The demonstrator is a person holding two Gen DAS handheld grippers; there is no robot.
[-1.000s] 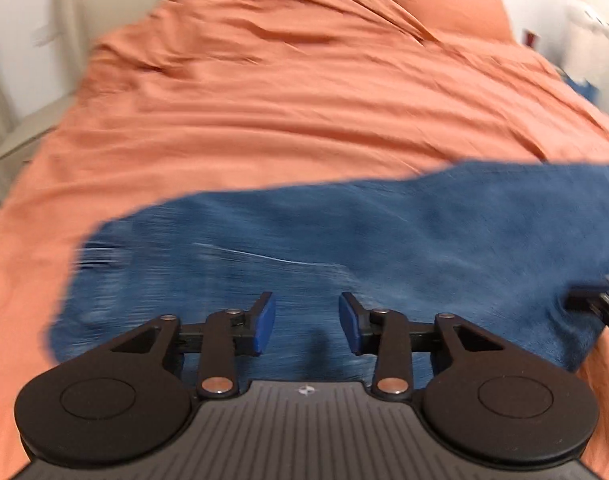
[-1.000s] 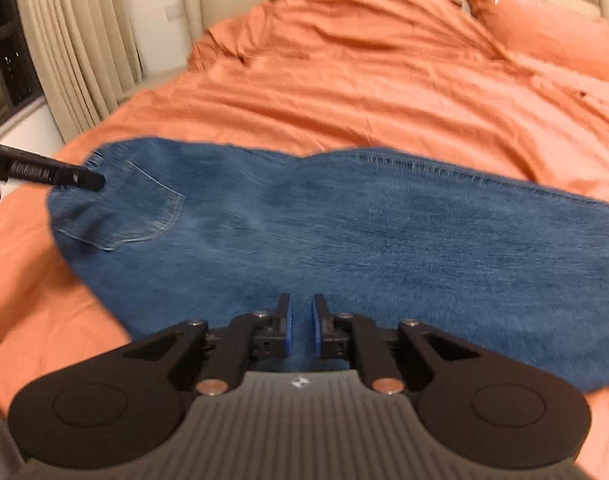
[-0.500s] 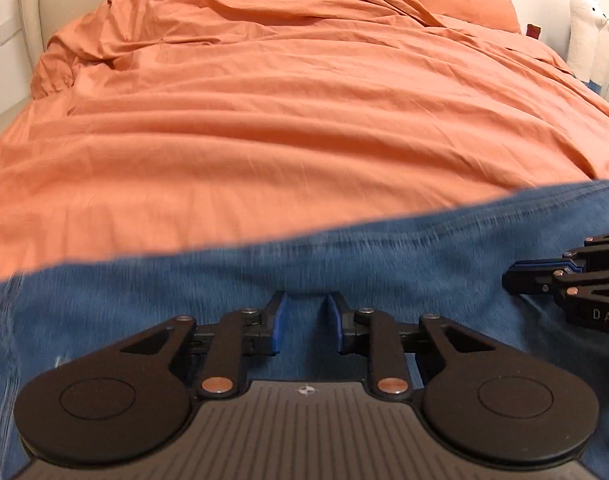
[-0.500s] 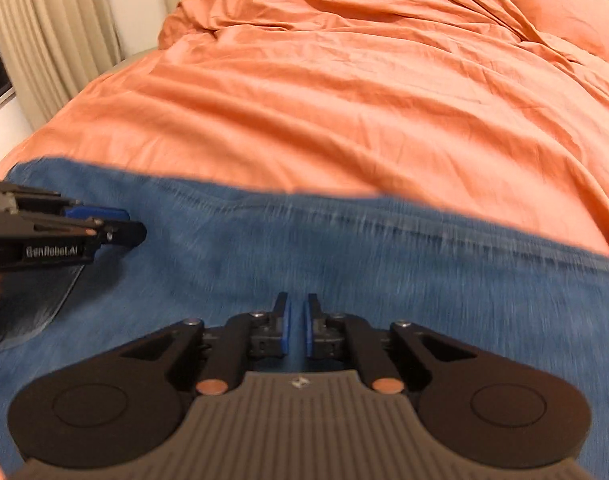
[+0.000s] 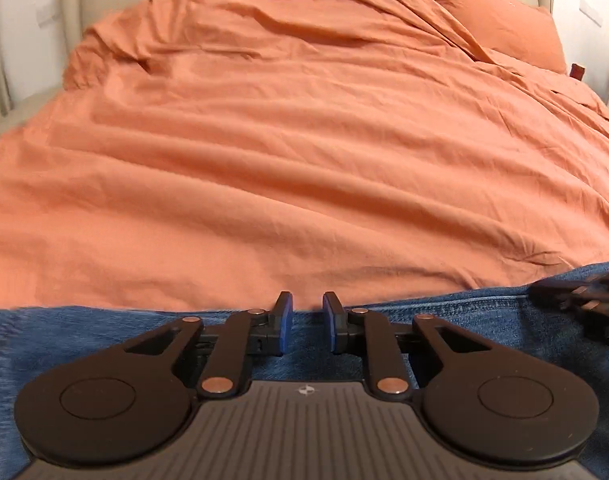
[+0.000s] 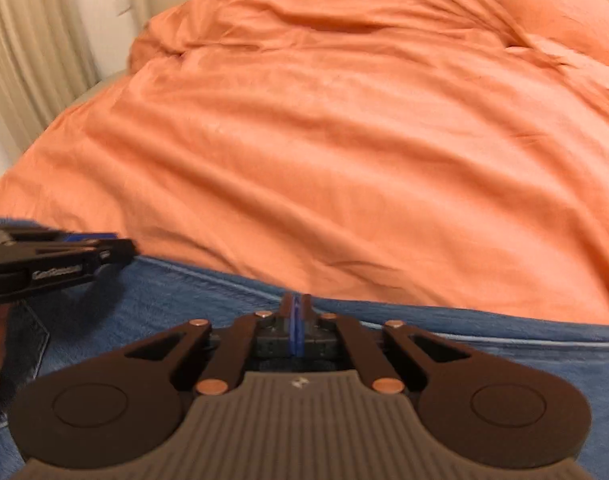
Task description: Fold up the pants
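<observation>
Left wrist view: the jeans (image 5: 456, 332) run as a blue denim band across the bottom of the frame, lying on the bed's orange duvet (image 5: 304, 160), which fills everything above. The left gripper (image 5: 307, 320) sits bottom centre at the far seamed edge of the denim. Its blue-padded fingers (image 5: 283, 322) are closing with a visible gap left between them, and I can't tell if any cloth is between them yet. The right gripper (image 5: 576, 300) pokes in at the right edge, blurry. An orange pillow (image 5: 496, 24) with a small white embroidered logo sits upper right.

Right wrist view: same picture mirrored. The right gripper (image 6: 295, 320) is bottom centre with its fingers pressed nearly together right on the jeans' (image 6: 484, 356) far edge, so it looks like it's pinching the seam, though the cloth actually between the pads is hard to make out. The left gripper (image 6: 100, 246) comes in from the left edge.

My worry: denim is thick and stiff at that stitched seam, so a shallow pinch could slip, or the left fingers could catch only one layer, and the fold goes crooked. The duvet is soft and wrinkly, so it could get nipped along with the jeans.
</observation>
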